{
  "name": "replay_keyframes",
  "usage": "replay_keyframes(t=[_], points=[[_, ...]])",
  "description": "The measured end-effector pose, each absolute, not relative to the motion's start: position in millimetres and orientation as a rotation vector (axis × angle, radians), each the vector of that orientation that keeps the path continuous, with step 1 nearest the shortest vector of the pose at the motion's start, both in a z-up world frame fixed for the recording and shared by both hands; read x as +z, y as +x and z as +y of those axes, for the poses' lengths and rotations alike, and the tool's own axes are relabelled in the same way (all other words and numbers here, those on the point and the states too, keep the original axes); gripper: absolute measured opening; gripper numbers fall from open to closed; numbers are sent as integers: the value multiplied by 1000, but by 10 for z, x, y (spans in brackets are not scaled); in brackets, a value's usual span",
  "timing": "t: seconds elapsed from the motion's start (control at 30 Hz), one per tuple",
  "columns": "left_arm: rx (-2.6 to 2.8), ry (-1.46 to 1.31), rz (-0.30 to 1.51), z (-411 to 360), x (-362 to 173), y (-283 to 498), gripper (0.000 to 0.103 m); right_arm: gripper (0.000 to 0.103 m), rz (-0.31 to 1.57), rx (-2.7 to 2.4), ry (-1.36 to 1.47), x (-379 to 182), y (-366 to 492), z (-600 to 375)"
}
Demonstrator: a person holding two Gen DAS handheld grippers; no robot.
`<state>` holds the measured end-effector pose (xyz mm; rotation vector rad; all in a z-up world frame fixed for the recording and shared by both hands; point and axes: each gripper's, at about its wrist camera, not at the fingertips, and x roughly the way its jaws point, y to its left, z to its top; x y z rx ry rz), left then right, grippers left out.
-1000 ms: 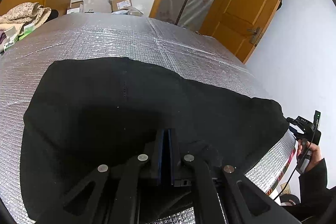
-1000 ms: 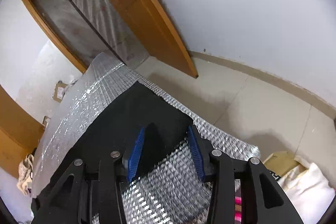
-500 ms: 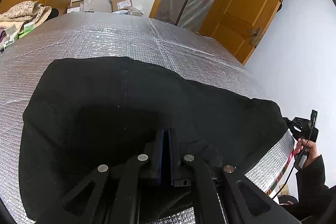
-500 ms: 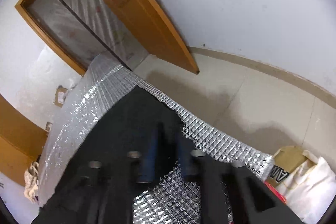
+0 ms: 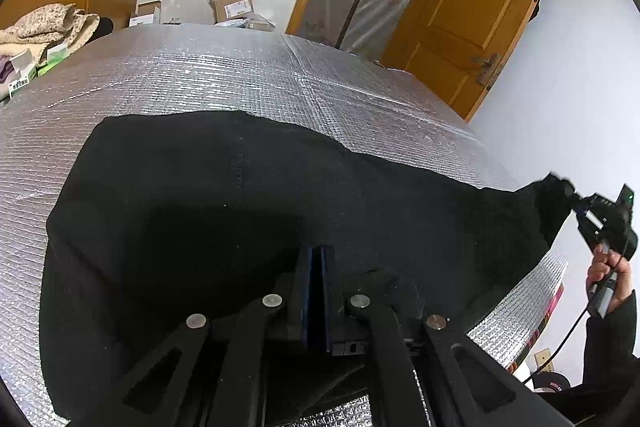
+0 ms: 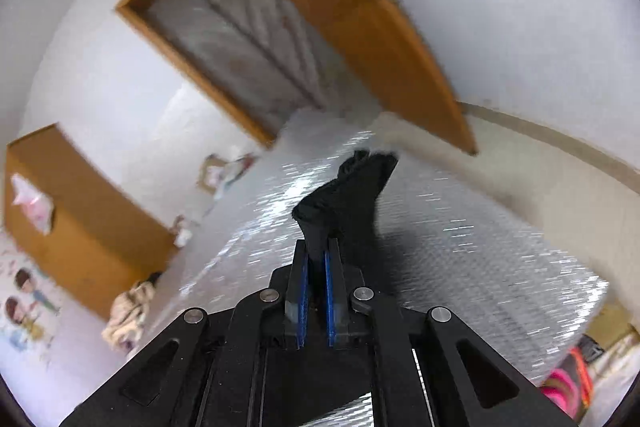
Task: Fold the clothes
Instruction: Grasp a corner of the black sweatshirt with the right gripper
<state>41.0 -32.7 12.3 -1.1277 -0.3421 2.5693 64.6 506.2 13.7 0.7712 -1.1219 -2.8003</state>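
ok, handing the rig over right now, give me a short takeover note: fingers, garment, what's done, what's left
Left gripper: fingers shut, pinching the near edge of the black garment.
Right gripper: fingers closing on the garment's right corner, cloth between them, corner raised off the surface.
The rest of the garment lies spread flat on the silver foil-covered table.
Done: both near corners gripped.
Left: no fold made yet. Probably carry both corners toward the far edge, lay them down, release, then fold again.

Counted: one black garment [image 5: 248, 211], one desk [image 5: 224, 75], two grippers [image 5: 318, 255] [image 6: 316, 259], one door [image 5: 476, 23], three boxes [image 5: 234, 7].
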Motion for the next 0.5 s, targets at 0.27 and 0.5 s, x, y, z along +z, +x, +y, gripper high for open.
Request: replay_keyframes(t=[0.27, 0.5], points=[[2588, -1106, -328, -310, 196, 433, 4, 7, -988, -2584, 712, 437, 541, 4449], [2596, -1060, -321, -342, 282, 478, 4, 7, -901, -2372, 759, 445, 404, 3806]])
